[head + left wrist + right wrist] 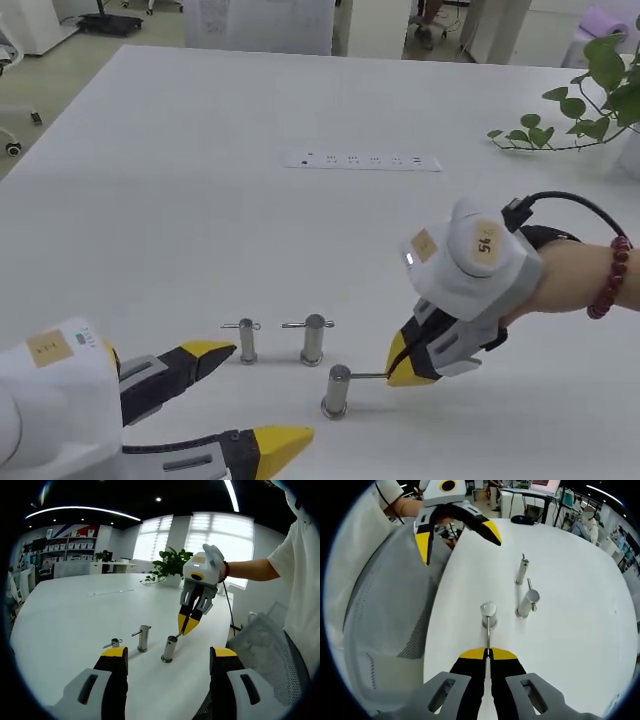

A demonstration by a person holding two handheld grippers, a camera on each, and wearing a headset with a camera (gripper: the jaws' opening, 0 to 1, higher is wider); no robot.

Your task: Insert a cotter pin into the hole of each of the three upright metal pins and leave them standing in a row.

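1. Three pins stand upright on the white table (200,200) in the head view. The left pin (247,342) and the middle pin (313,341) are side by side. The left cotter (233,325) and the middle cotter (295,324) pass through their tops. The front pin (336,391) stands nearer the camera, just right of those two. The right gripper (400,372) has its jaws closed on the held cotter (368,376), whose free end meets the front pin near its top (whether it is through the hole, I cannot tell). The left gripper (270,390) is low at the left, jaws apart and empty. A power strip (362,161) lies farther back on the table, and a plant (590,90) is at the far right.

2. In the left gripper view, its own yellow-tipped jaws are wide apart with nothing between them, and the three pins stand beyond. The right gripper is above them, tilted, with its tips beside the front pin's head.

3. In the right gripper view, the jaws are pressed together on the held cotter, which runs straight ahead to the front pin. The other two pins stand beyond, to the right. The left gripper is at the top, jaws spread. A mesh chair (385,620) is on the left.
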